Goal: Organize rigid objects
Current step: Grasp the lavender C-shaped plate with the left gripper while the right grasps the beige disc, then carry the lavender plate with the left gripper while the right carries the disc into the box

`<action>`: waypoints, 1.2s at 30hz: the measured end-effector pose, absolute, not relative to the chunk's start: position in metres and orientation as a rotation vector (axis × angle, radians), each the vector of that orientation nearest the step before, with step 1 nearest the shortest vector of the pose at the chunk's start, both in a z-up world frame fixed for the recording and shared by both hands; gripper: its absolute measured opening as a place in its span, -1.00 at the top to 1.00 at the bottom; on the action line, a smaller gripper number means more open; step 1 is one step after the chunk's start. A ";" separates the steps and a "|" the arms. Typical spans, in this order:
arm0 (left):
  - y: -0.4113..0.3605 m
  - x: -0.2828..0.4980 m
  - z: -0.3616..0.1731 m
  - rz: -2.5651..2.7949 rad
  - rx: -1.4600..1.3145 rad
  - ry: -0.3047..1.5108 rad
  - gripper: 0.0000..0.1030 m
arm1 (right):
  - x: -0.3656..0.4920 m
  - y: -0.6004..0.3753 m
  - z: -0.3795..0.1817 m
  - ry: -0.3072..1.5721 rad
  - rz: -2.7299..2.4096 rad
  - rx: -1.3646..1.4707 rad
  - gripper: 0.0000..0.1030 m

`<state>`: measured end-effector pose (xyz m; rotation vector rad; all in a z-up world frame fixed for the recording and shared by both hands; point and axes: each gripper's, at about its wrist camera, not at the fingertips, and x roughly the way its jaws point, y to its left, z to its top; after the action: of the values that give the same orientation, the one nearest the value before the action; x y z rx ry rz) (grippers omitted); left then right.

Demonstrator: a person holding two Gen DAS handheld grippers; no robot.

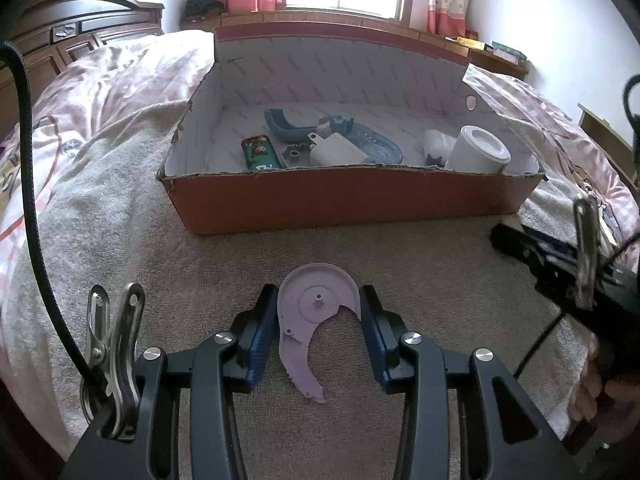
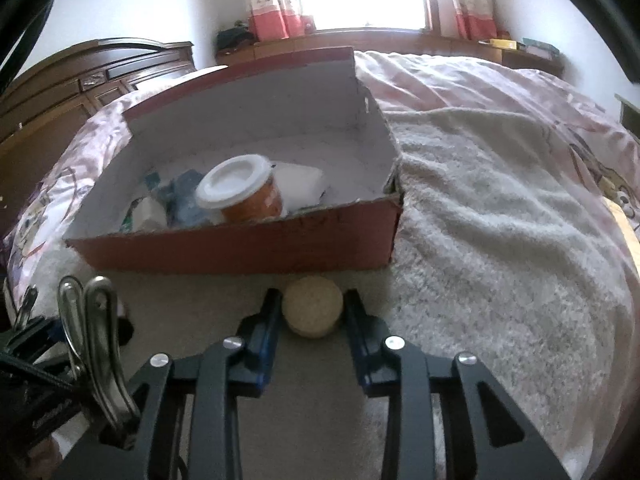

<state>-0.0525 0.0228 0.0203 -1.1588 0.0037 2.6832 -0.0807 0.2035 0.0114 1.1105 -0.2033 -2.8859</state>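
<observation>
A red cardboard box with a white inside stands on the towel on the bed; it also shows in the right wrist view. It holds a white-lidded jar, a white block, a blue curved part and a green tin. My left gripper is shut on a lilac hook-shaped plastic plate in front of the box. My right gripper is shut on a round tan cork-like disc just before the box's front wall. The jar lies tilted in the box.
A beige towel covers a pink quilt. A dark wooden headboard stands at the left. A wooden sill under the window lies behind the box. The right gripper's body shows at the right edge.
</observation>
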 end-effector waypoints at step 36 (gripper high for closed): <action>0.028 -0.055 0.090 2.705 -0.960 0.024 0.20 | -0.047 0.178 0.066 -0.148 -2.753 0.901 0.36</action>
<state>-0.0555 0.0283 0.0903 -0.9596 0.0244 2.7046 -0.0469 0.1782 0.0659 0.9010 -0.1479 -2.7526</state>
